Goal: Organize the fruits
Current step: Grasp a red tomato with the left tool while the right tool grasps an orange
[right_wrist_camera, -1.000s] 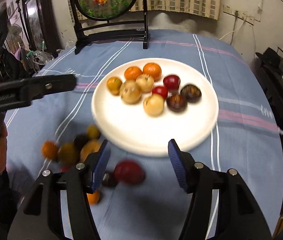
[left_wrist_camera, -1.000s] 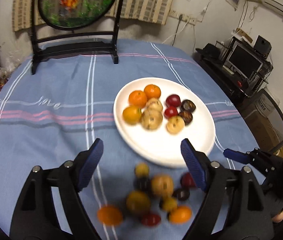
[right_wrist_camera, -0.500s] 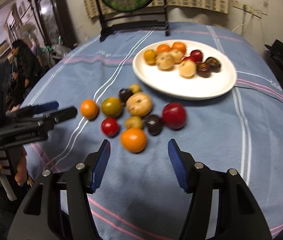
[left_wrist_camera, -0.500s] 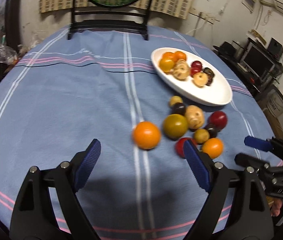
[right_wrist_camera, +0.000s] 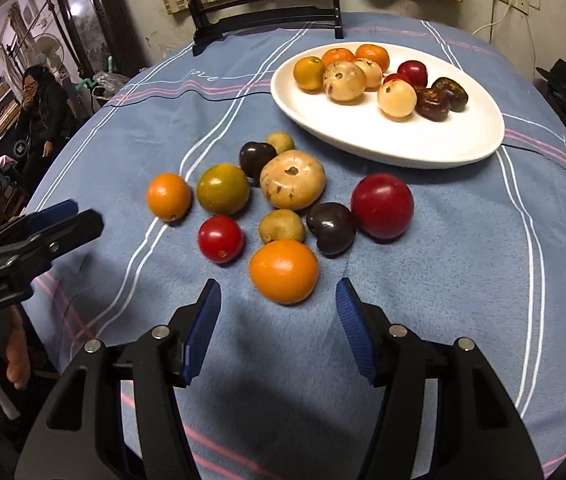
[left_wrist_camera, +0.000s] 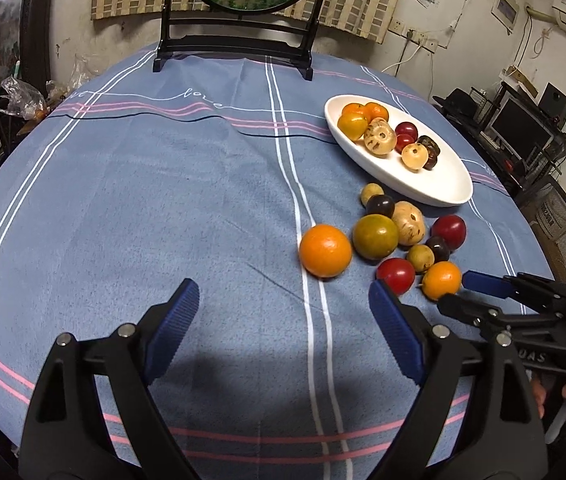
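Note:
A white oval plate (right_wrist_camera: 435,142) (left_wrist_camera: 439,186) holds several sorted fruits: oranges, tan, red and dark ones. Several loose fruits lie on the blue cloth in front of it. An orange (right_wrist_camera: 283,271) (left_wrist_camera: 441,279) lies just ahead of my right gripper (right_wrist_camera: 277,290), which is open and empty. Another orange (left_wrist_camera: 325,251) (right_wrist_camera: 168,197) lies ahead and to the right of my open, empty left gripper (left_wrist_camera: 283,294). A red fruit (right_wrist_camera: 382,205), a green-orange one (right_wrist_camera: 223,189) and a large tan one (right_wrist_camera: 292,179) lie among them.
A round table with a blue striped cloth (left_wrist_camera: 163,184). A black stand with a round picture (left_wrist_camera: 235,44) stands at the far edge. A person (right_wrist_camera: 41,120) stands beyond the table's left side. Shelves with a monitor (left_wrist_camera: 519,128) are on the right.
Both grippers have pulled back from the plate toward the near edge of the table. The loose fruits now lie ahead of the fingers instead of under them. Both stay open.

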`<act>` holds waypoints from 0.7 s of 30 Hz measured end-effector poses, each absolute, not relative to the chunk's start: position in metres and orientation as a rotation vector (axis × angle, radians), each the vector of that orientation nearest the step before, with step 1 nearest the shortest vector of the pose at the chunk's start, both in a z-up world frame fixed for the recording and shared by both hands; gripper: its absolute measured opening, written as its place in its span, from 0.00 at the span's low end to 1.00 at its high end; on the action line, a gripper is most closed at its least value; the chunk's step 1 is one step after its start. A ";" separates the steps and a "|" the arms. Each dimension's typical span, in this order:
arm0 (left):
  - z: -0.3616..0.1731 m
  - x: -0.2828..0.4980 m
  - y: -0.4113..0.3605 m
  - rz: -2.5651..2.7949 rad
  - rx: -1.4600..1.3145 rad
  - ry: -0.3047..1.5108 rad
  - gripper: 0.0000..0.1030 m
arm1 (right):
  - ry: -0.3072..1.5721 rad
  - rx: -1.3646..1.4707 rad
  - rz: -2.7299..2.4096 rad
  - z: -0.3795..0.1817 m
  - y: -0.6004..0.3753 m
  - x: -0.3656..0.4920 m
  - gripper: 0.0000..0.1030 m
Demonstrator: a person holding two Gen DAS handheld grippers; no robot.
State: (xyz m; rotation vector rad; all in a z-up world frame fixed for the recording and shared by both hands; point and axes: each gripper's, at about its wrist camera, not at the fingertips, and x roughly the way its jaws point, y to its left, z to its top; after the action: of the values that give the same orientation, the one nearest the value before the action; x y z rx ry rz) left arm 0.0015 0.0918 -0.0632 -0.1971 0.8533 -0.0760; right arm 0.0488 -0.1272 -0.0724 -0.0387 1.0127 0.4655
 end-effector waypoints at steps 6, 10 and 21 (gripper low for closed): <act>-0.066 0.002 0.082 -0.118 -0.210 0.866 0.86 | 0.988 -0.044 0.478 -0.083 -0.120 0.061 0.40; -0.068 0.003 0.052 -0.176 -0.171 0.885 0.86 | 0.975 -0.020 0.481 -0.078 -0.130 0.056 0.39; -0.091 0.030 -0.002 -0.210 -0.110 0.950 0.69 | 0.938 0.078 0.391 -0.066 -0.201 0.034 0.39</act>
State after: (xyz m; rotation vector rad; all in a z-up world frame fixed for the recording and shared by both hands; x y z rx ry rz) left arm 0.0303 -0.0022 -0.0907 -0.1101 0.9496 -0.2101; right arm 0.0339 -0.2008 -0.0663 0.0781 0.9383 0.3915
